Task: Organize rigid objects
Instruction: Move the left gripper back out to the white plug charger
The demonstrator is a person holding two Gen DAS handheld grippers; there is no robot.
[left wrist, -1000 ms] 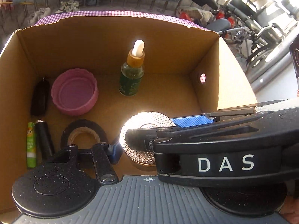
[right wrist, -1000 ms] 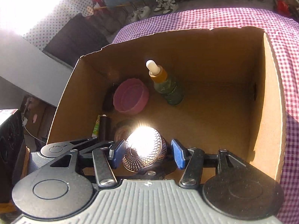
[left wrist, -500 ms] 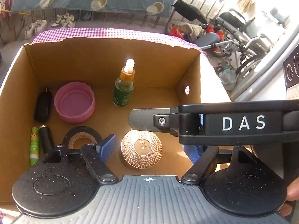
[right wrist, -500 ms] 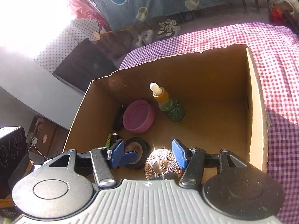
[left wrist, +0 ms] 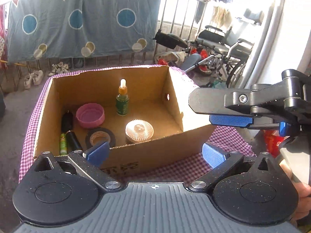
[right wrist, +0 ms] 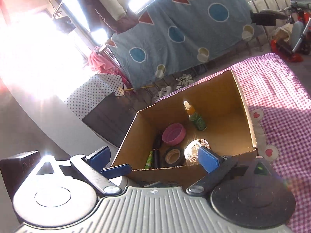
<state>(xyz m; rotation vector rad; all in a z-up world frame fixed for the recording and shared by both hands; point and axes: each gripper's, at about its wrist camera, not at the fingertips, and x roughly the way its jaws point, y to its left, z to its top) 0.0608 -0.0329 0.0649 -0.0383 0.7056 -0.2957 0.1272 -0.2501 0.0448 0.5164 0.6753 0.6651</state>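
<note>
Cardboard box [left wrist: 147, 155] sits on a purple checked cloth [left wrist: 229, 139] in the left wrist view, with the left gripper [left wrist: 155, 153] before its near wall, jaws just spread wide with nothing between them. Inside stand a green dropper bottle [left wrist: 122, 103], a pink cap [left wrist: 90, 115], a tape roll [left wrist: 100, 138] and a round faceted jar [left wrist: 139, 131] (glaring in the sun), the jar near the front wall, just beside the tape. The right gripper [left wrist: 229, 120] shows at the right edge, clear of the box.

The right wrist view has the right gripper [right wrist: 153, 159] released too, its jaws freshly opened and empty; the jar [right wrist: 194, 149] lies on the box [right wrist: 219, 97] floor beyond them.
</note>
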